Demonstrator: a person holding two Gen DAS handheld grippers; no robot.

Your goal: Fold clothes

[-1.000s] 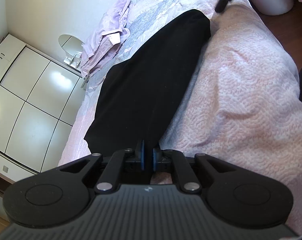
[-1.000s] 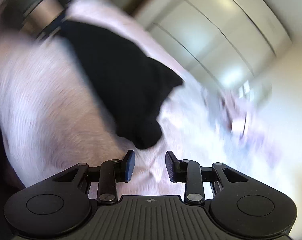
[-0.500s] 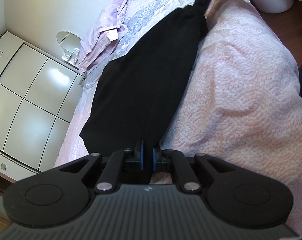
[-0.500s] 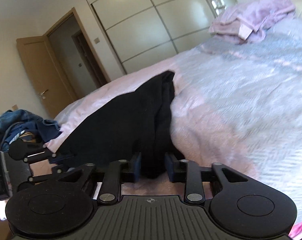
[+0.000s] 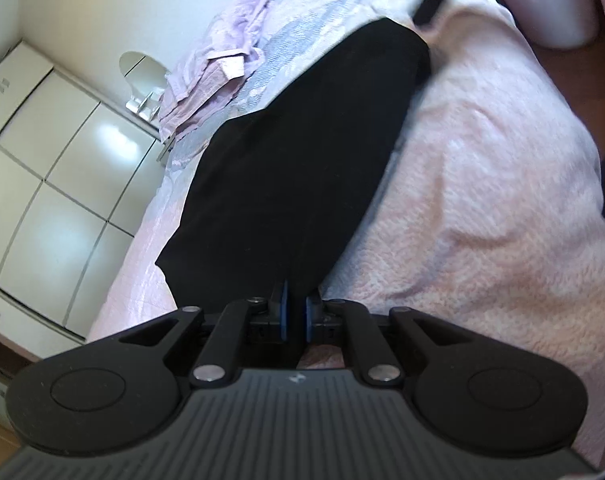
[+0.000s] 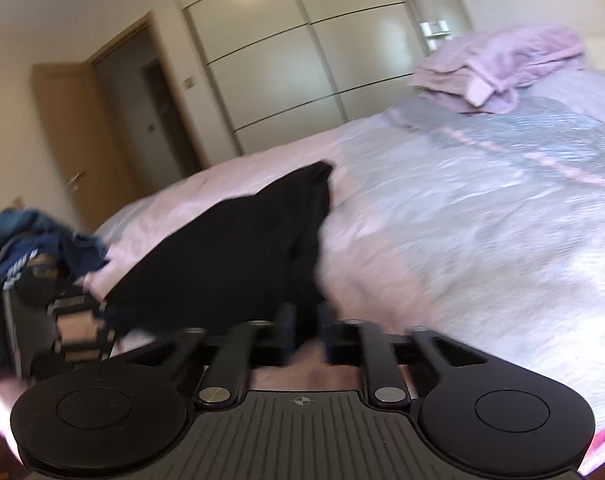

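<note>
**Garment strung lengthwise between two grips, along the bed edge**

Left gripper (image 5: 293, 314): jaws drawn narrow, blue pads nipping the near end of the black garment (image 5: 302, 168). Cloth runs straight out from the fingertips and away, so this tool sits on the garment's long axis, at one end of it.

Right gripper (image 6: 304, 334): the frame is blurred by motion. Jaws stand close with dark cloth between them, so in my judgement it grips the opposite end of the garment (image 6: 238, 260); contact itself is smeared. From this side the cloth again leads away from the fingers, towards the left gripper (image 6: 68, 322) at the far left.

Position: the garment lies as a long band on the pink bedspread (image 5: 482, 200), wider at the left-hand end, narrowing towards the right-hand one. Each tool holds one end, so neither is nearer the middle. Any fold across the length would turn on bringing one end along this axis towards the other.

Beyond: a lilac pile (image 6: 498, 66) near the headboard and blue clothes (image 6: 42, 240) off the bed, both well apart from the garment.
</note>
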